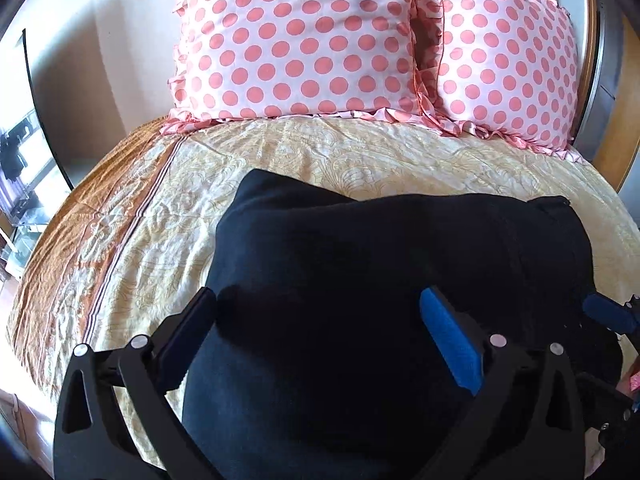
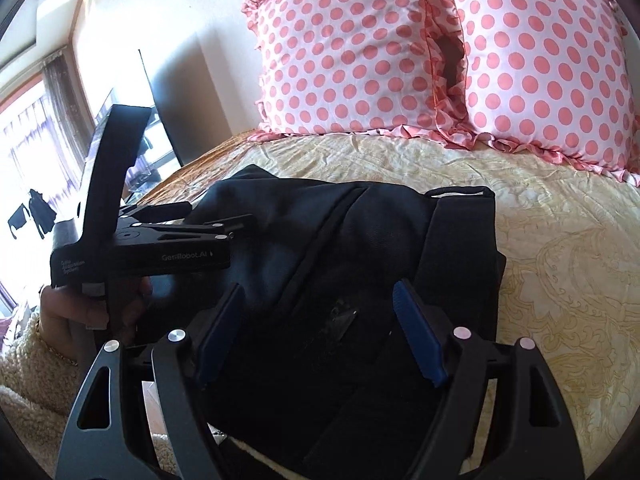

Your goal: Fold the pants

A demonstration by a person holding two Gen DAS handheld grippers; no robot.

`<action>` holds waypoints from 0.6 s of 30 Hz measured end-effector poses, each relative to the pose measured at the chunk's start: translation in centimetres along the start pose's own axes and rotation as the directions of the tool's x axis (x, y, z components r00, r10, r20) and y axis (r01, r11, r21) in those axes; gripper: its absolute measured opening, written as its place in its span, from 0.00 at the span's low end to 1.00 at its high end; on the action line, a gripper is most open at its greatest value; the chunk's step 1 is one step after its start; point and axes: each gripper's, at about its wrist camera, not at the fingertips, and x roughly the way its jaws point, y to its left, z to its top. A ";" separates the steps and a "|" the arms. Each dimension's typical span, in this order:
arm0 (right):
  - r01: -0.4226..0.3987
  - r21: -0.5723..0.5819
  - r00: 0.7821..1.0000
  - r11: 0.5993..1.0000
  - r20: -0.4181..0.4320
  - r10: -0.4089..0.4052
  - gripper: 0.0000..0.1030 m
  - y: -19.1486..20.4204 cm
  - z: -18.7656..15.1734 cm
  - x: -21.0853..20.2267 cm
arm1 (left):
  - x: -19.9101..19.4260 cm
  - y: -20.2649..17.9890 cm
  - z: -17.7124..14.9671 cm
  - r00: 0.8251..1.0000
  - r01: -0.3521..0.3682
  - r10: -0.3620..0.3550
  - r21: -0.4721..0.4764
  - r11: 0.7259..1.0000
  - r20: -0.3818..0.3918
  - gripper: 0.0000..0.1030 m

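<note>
Dark navy pants (image 1: 360, 264) lie in a folded bundle on the cream patterned bedspread (image 1: 168, 216); they also show in the right wrist view (image 2: 340, 248), with the waistband (image 2: 460, 216) at the right. My left gripper (image 1: 320, 304) is open, its fingers spread wide over the near part of the pants. My right gripper (image 2: 320, 300) is open above the pants, with nothing between its blue pads (image 2: 416, 332). The left gripper's body (image 2: 140, 248) shows at the left of the right wrist view, held by a hand (image 2: 72, 312).
Two pink polka-dot pillows (image 1: 296, 40) (image 2: 540, 64) stand against the headboard at the back. The bed's brown border (image 1: 92, 208) runs along the left edge. A window and dark furniture (image 2: 168, 112) are at the left beyond the bed.
</note>
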 end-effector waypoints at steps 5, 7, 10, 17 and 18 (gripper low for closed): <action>0.029 -0.032 1.000 0.999 -0.005 -0.029 0.83 0.8 -1.9 -1.6 | -1.4 0.1 -2.6 1.000 -0.015 0.015 0.011 1.000 0.001 0.98; 0.044 -0.023 0.999 0.999 -0.016 -0.044 0.83 0.5 -2.8 -1.0 | -1.9 -0.3 -3.7 0.999 -0.035 0.035 0.025 0.999 0.016 0.98; 0.097 -0.055 0.995 0.994 -0.016 -0.098 0.88 1.1 -3.1 -0.1 | -1.5 -1.0 -4.5 0.995 -0.079 0.076 0.061 0.995 0.059 0.98; 0.090 0.035 0.995 0.995 0.050 -0.092 0.91 0.9 -2.3 -2.3 | -2.6 0.0 -4.8 0.996 -0.071 0.069 0.036 0.997 0.055 0.98; 0.099 0.053 0.993 0.994 0.059 -0.103 0.91 0.6 -2.3 -2.7 | -2.8 0.2 -4.9 0.996 -0.070 0.068 0.033 0.997 0.057 0.98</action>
